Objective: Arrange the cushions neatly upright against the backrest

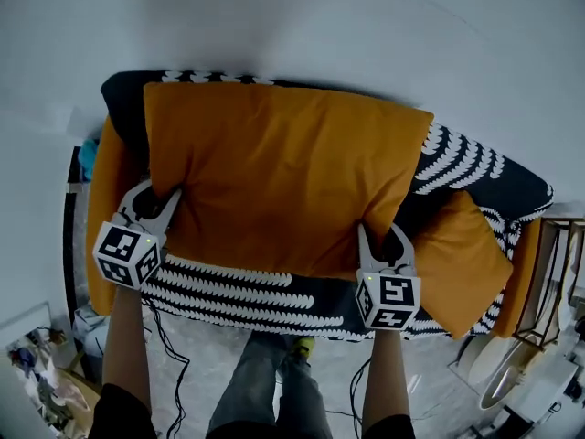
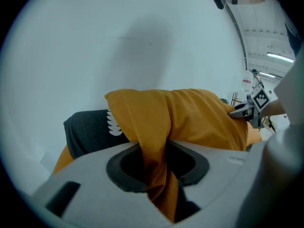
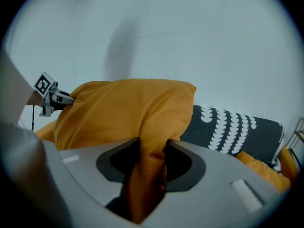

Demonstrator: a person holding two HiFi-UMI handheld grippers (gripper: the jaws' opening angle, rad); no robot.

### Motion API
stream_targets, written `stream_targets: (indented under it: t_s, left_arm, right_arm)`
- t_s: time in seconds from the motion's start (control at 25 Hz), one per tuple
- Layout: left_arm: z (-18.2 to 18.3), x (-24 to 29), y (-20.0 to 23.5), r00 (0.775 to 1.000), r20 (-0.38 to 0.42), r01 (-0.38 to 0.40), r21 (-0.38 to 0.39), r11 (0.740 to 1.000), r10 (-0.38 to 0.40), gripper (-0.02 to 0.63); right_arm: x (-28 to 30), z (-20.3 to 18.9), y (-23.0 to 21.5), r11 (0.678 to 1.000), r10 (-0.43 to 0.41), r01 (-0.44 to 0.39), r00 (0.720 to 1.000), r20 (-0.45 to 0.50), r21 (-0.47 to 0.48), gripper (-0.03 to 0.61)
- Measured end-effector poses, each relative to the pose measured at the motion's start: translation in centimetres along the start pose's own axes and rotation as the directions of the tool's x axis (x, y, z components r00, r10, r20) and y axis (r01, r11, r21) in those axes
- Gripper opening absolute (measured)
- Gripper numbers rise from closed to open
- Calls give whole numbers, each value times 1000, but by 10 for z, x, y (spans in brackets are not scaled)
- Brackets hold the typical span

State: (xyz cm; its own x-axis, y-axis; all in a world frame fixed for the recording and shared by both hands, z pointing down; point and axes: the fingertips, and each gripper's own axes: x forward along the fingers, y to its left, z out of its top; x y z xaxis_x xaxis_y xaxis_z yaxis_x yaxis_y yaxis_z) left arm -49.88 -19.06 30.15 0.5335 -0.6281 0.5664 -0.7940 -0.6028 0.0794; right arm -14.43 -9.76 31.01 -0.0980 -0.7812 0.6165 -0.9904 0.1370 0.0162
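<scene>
One orange cushion pinched: left tool, right tool.

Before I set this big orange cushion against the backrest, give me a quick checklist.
1. Left hand-held gripper clamped on big cushion: ok.
2. Right hand-held gripper clamped on its other corner: ok.
3. Big cushion upright against backrest: not ok, not yet set.
4. Backrest behind it free: cannot tell, hidden.
5. Small cushion upright: not ok, lies askew at the right end.
</scene>
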Motion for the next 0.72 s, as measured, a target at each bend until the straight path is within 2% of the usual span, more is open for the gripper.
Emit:
stream_targets:
  t_s: [0.4, 0.72]
  left_arm:
    - [-53, 38, 11, 994, -98, -54, 18, 998, 55, 140]
    - [-84, 60, 18, 989, -141, -51, 29, 998, 55, 152]
  right_arm:
    - [42, -48, 0, 1000, 8, -7, 997, -80, 2, 186]
    - [65, -75, -2, 999, 17, -20, 993, -119, -28, 186]
